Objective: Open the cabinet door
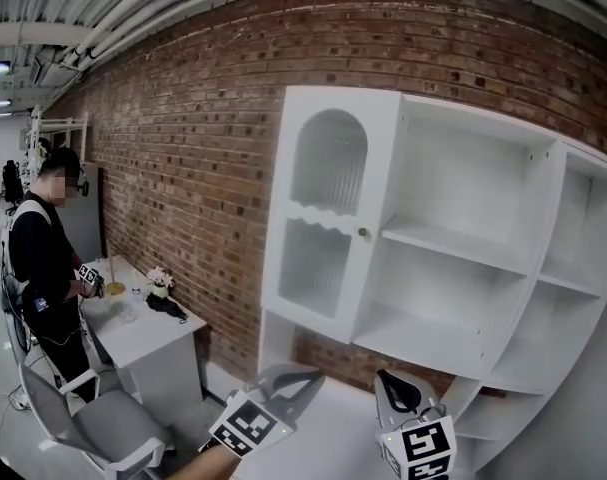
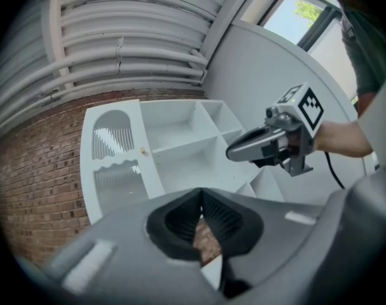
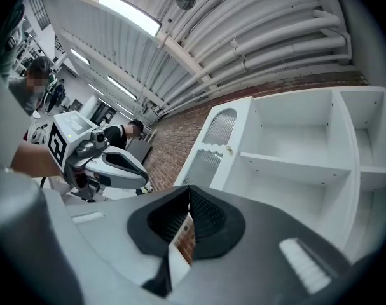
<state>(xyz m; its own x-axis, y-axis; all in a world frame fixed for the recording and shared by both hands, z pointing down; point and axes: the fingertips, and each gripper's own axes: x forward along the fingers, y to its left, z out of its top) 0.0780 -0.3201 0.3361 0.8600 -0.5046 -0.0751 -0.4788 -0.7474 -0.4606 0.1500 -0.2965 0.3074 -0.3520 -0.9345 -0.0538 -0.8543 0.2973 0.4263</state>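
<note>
Foreground: left tool [image 1: 305, 378] and right tool [image 1: 388, 386], each with its jaws closed together and gripping nothing, held side by side and apart from the white cabinet [image 1: 463, 268]. Beyond them, the cabinet door [image 1: 328, 208], arched and ribbed, with a small knob [image 1: 363, 233], sits shut on the cabinet's left section. Behind stands a brick wall [image 1: 183, 138].

A brick wall [image 1: 183, 138] is spanned overhead by ceiling pipes [image 1: 133, 18], and against it a grey counter [image 1: 153, 333] bearing a small flower pot [image 1: 160, 283] is attended by a dark-clothed person [image 1: 43, 258], with a grey chair [image 1: 93, 423] placed near.
</note>
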